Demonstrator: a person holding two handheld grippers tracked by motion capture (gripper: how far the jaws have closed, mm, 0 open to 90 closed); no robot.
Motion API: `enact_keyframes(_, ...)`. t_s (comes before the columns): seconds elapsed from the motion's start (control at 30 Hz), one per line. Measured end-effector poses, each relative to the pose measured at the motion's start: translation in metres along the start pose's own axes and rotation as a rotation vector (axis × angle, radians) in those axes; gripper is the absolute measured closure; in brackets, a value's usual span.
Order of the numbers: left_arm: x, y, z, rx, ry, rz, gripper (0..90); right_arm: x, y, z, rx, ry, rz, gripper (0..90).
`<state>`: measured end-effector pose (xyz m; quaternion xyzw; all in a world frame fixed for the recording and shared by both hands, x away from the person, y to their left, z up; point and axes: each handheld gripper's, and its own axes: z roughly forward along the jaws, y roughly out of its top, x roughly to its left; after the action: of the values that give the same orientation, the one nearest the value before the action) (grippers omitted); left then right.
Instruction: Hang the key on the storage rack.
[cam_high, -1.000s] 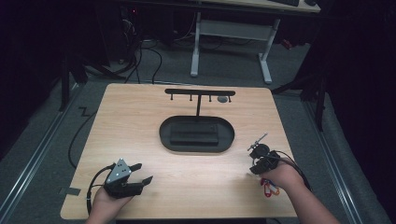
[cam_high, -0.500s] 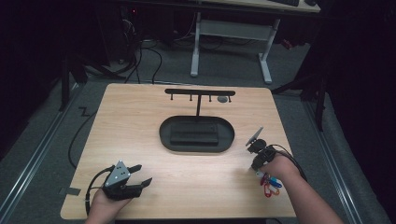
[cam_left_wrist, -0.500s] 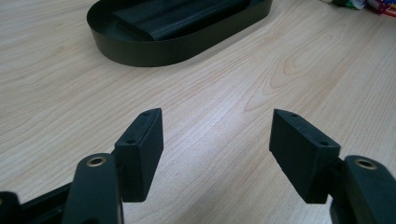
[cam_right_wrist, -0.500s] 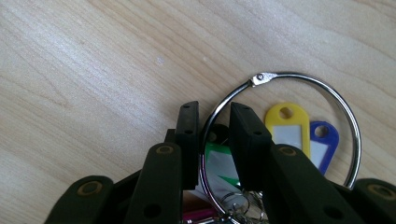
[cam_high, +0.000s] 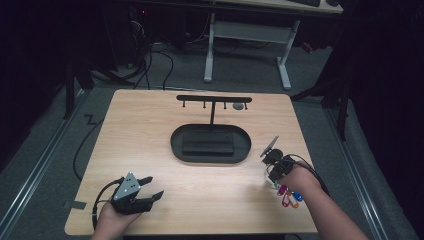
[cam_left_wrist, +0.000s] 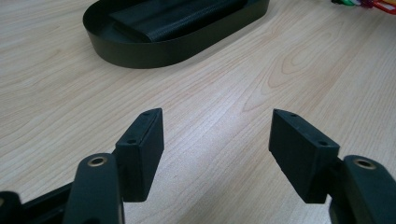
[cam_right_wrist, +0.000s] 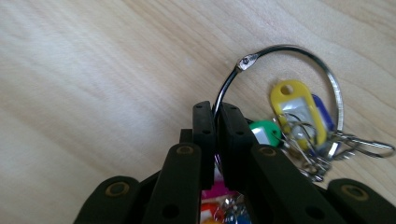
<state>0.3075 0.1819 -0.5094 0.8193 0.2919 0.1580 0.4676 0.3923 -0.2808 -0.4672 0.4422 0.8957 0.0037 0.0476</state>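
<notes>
Silver wire of the key ring sits now between the fingers of my right gripper, which have just been closing and pinch it at its left arc. The ring lies on the wooden surface near the right edge, and the coloured key tags hang on it: yellow, green, blue and pink ones, with a small metal clip beside them. In the high view the tags rest on the surface just under my right wrist.

My left gripper waits at the near left corner with its fingers spread wide and nothing between them.

I judge that the grasp is done, but the ring is not yet lifted. What remains, I think, is to carry it to the black stand with small hooks at the far side and hang it there, or to lay it in the oval black tray at its foot.

About writing: the paper windows of the tags look blank, and I can read no brand or label on anything.
</notes>
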Motion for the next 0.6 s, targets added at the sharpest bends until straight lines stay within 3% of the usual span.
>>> enact_keyframes(0.3, 0.003, -0.001, -0.003, -0.011, 0.006, -0.019, 35.5, 0.017, -0.006, -0.044, -0.057, -0.022, -0.068, 87.2)
enact_keyframes(0.6, 0.004, -0.002, -0.003, -0.014, 0.006, -0.02, 35.6, 0.023, -0.013, -0.077, -0.085, -0.039, -0.073, 87.7)
